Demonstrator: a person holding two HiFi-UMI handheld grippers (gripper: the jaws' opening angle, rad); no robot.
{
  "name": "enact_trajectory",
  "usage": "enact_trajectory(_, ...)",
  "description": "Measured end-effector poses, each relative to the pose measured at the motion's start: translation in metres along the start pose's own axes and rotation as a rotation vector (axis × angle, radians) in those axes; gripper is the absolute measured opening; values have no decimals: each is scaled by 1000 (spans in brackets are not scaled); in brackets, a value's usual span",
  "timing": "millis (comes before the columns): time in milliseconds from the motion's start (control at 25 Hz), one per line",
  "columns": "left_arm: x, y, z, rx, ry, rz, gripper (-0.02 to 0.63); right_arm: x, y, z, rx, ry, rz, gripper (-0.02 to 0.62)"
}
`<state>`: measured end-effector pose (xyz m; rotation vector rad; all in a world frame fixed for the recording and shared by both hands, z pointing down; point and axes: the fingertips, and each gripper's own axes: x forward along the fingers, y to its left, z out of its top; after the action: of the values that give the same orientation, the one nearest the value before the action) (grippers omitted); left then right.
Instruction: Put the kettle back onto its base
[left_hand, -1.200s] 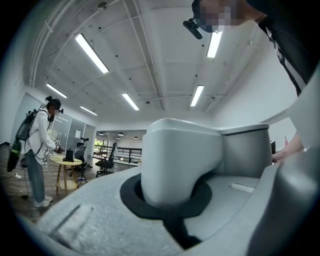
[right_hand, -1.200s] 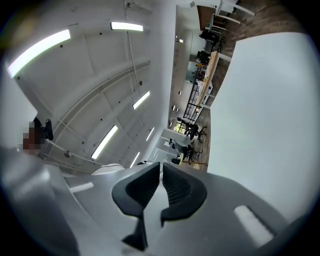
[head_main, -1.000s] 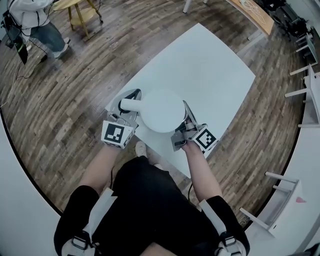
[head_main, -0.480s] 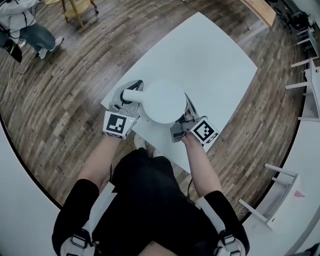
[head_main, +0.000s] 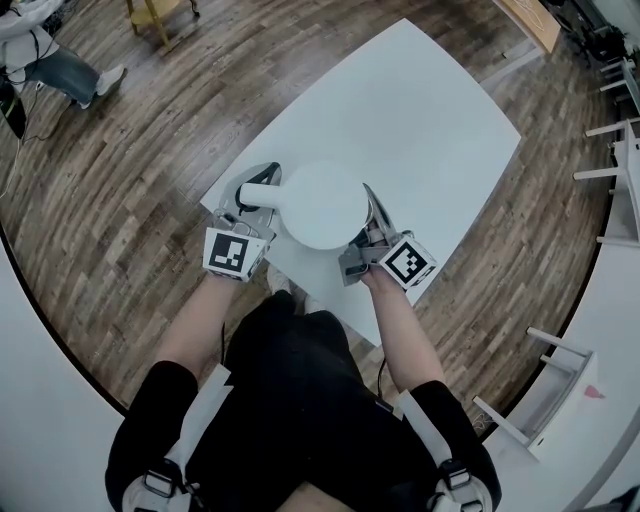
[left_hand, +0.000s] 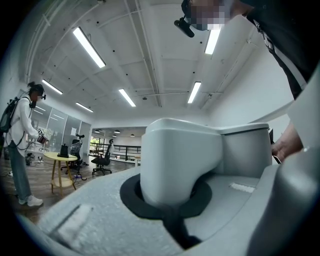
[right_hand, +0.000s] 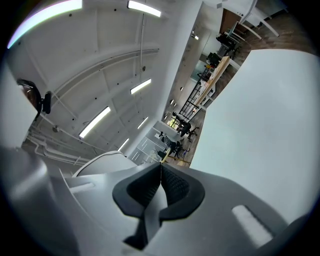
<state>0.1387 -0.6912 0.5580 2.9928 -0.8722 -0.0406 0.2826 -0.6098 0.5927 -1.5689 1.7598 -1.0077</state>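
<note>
A white kettle (head_main: 322, 205) shows from above as a round lid over the near part of the white table (head_main: 430, 120). Its handle (head_main: 258, 197) sticks out to the left, and my left gripper (head_main: 252, 203) is shut on it. In the left gripper view the white handle (left_hand: 180, 165) fills the space between the dark pads (left_hand: 131, 196). My right gripper (head_main: 372, 218) sits against the kettle's right side, shut with nothing between its pads (right_hand: 177, 186). The kettle's rim (right_hand: 102, 161) shows at the left of the right gripper view. The base is hidden from sight.
The table's near edge (head_main: 300, 290) lies just in front of the person's body. Wooden floor surrounds the table. Another person (head_main: 40, 60) and a yellow stool (head_main: 160, 15) are at the far left. White furniture (head_main: 620, 150) stands at the right.
Both grippers and the kettle have sunk a little toward the table. The left grip on the handle is unchanged.
</note>
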Motion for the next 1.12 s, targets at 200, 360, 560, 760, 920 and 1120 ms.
enact_trajectory(200,0,1,-2,-18,0,-6,0,-3,0,-1,2,2,-12,5)
enact_trajectory(360,-6,-1,-9,-17,8,-9,0,-7,-2,-8,8,5,-5,3)
enact_trajectory(560,-6,-2,-11,-6,4,-23,2,-11,-5,-11,8,-9,-27,3)
enact_trajectory(760,-7,-6,-13,12,10,-23,3,-14,-8,-11,-12,-47,-54,3)
enact_trajectory(920,-4,-7,-21,25,27,-23,3,-17,-12,-10,-14,-65,-76,3)
enact_trajectory(1120,-7,7,-38,11,86,20,108,-20,-12,-5,-40,-91,-91,17)
